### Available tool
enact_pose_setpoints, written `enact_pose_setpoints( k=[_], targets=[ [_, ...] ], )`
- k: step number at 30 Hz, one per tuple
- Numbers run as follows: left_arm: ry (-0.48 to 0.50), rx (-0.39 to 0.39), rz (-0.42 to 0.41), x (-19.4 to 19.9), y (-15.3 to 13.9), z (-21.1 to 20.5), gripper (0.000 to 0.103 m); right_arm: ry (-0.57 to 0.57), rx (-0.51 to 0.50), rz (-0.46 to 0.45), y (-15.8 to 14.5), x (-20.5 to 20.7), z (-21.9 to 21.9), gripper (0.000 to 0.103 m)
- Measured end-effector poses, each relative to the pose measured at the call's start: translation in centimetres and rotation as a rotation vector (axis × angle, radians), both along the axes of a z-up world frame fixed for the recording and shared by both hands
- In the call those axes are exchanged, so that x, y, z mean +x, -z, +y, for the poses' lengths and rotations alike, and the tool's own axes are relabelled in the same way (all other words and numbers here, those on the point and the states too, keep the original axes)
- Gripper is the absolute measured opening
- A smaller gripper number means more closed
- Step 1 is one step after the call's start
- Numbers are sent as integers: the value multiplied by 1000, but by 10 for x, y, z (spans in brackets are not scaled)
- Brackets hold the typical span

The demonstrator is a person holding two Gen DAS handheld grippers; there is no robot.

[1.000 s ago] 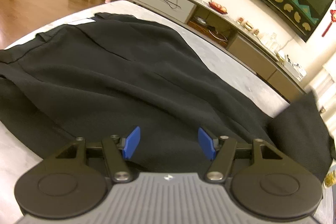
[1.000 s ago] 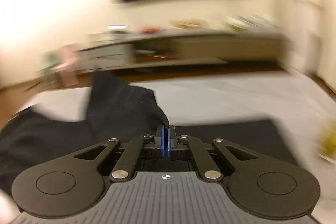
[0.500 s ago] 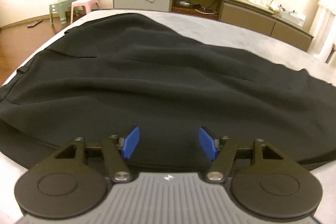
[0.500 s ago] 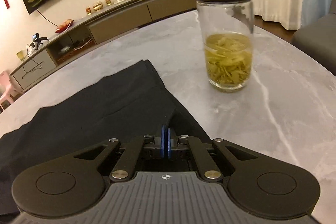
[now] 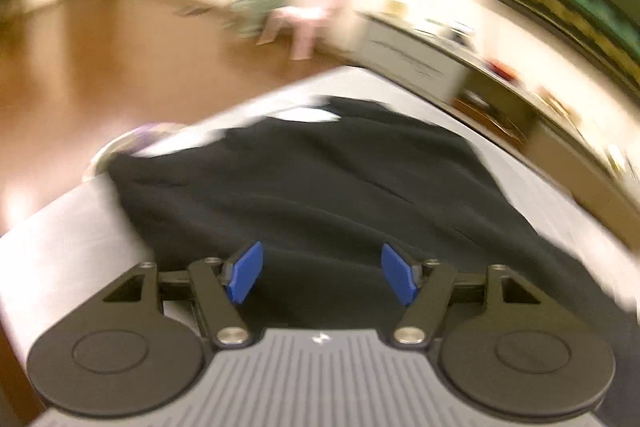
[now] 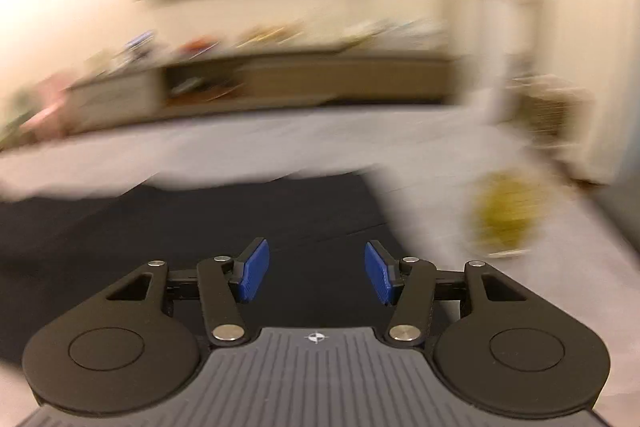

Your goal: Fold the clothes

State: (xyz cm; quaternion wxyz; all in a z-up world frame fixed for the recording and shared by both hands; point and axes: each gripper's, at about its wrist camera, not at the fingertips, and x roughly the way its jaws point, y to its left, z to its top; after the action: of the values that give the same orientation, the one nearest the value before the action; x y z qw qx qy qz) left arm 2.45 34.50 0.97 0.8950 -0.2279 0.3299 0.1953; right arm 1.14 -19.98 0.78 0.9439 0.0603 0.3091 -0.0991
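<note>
A black garment (image 5: 320, 195) lies spread on the grey table (image 5: 60, 235), with a white label (image 5: 304, 115) at its far end. My left gripper (image 5: 321, 274) hovers over the near part of the cloth, its jaws opening, nothing between the blue pads. In the right wrist view the same black garment (image 6: 200, 227) covers the table's left half. My right gripper (image 6: 316, 277) sits above its edge with jaws opening and nothing held. Both views are blurred.
A glass jar with yellow-green contents (image 6: 504, 215) stands on the table right of the garment. A low sideboard (image 6: 300, 83) runs along the far wall. Two small chairs (image 5: 296, 15) stand on the wooden floor (image 5: 100, 67) beyond the table's left edge.
My right gripper has opened and let go of the black cloth it pinched, and its view swung left from the jar. The left gripper swung left toward the garment's label end.
</note>
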Motion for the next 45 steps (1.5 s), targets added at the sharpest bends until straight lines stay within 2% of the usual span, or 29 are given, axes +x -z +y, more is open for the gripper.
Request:
enact_pose_setpoints(
  k=[3,6,8,9,12,14,15,16,17,18,19,21,22,24,26,27,28,30,31,33,34,35,38,42,45],
  targets=[
    [-144,-61,8,-17,-9,53,68,-98,19,80,15,17,24,56],
    [-246,-31,29,-27,-18,82,73,-122,115,113,18,24,29,56],
    [-228,-56,39,-27,-18,84,79,-142,160,124,17,23,33,58],
    [-209,-63,54,-24,-17,80,79,-156,165,130,16,22,37,64],
    [-183,-28,114,-12,-9,60,87,-189,137,143,14,20,46,73],
    [-174,-21,178,-1,7,55,86,-209,121,133,9,15,51,75],
    [-175,-11,191,6,12,56,81,-211,114,129,5,13,53,77],
    [-177,0,199,13,17,57,48,-209,108,124,3,12,55,77],
    [-121,-23,161,22,15,59,8,-205,103,120,2,11,56,77],
    [-50,-55,111,31,11,61,8,-203,97,120,2,10,56,77],
    [52,-76,-15,30,-5,58,6,-198,93,122,3,10,56,77],
    [290,-30,-393,-4,-62,43,6,-184,94,136,9,13,55,77],
    [286,-50,-430,-15,-65,55,6,-177,94,144,12,14,54,77],
    [221,-119,-421,-28,-58,88,6,-164,94,163,19,17,53,77],
    [107,-226,-262,-26,-22,118,8,-160,91,172,22,20,53,77],
    [40,-258,-150,-23,-2,127,9,-160,89,174,22,21,54,77],
    [-5,-273,-84,-24,12,130,9,-161,87,176,23,22,54,77],
    [-95,-290,22,-28,31,134,18,-160,84,180,24,24,56,79],
    [-131,-302,43,-31,33,137,26,-159,83,181,24,24,57,80],
    [-199,-329,71,-37,36,144,31,-165,71,184,25,24,58,83],
    [-215,-337,69,-39,34,146,37,-170,63,185,26,24,59,83],
    [-226,-332,62,-42,31,148,45,-172,54,187,26,23,59,83],
    [-231,-329,55,-46,29,150,56,-158,58,192,25,21,54,86],
    [-221,-344,68,-53,32,145,57,-124,77,185,24,19,44,86],
    [-232,-370,43,-66,30,141,58,-45,115,148,19,13,22,86]
  ],
)
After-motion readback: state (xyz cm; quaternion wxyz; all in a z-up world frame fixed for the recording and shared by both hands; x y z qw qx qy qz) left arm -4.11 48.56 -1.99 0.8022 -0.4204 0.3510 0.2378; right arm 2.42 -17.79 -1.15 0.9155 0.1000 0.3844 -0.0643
